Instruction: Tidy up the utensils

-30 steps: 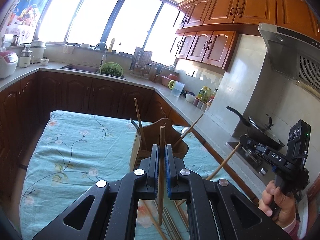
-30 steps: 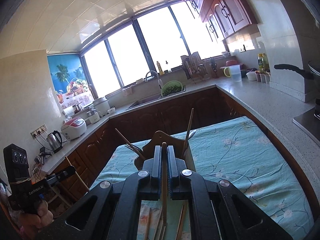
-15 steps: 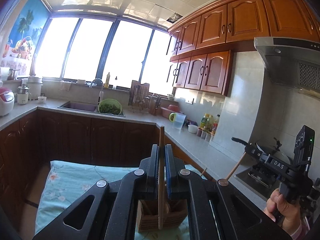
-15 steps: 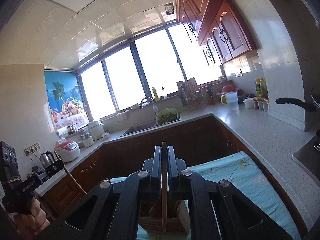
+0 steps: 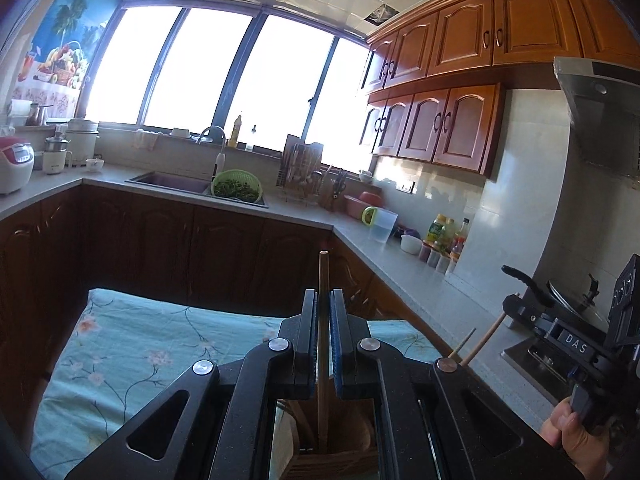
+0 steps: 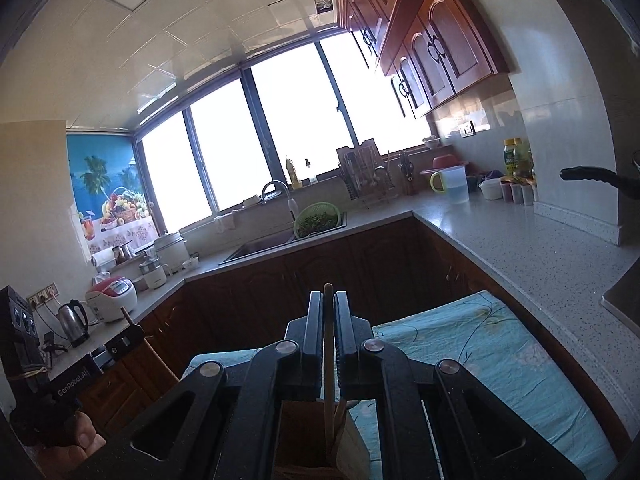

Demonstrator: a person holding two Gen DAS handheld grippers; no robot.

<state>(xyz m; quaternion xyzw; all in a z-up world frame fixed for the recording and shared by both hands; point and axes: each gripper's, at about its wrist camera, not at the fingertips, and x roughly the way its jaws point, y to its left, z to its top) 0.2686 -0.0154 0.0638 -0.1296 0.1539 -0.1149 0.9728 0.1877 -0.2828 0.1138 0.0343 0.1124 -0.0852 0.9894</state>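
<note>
Left tongs (image 5: 323,312): clamped on chopstick (image 5: 323,280), upright at lower centre. Right tongs (image 6: 329,312): clamped on second chopstick (image 6: 328,344). Wooden utensil holder (image 5: 340,456) directly below tips, on floral-clothed surface (image 5: 132,352). Keep sticks vertical, lower straight into compartment, then release; avoid rim contact.
</note>
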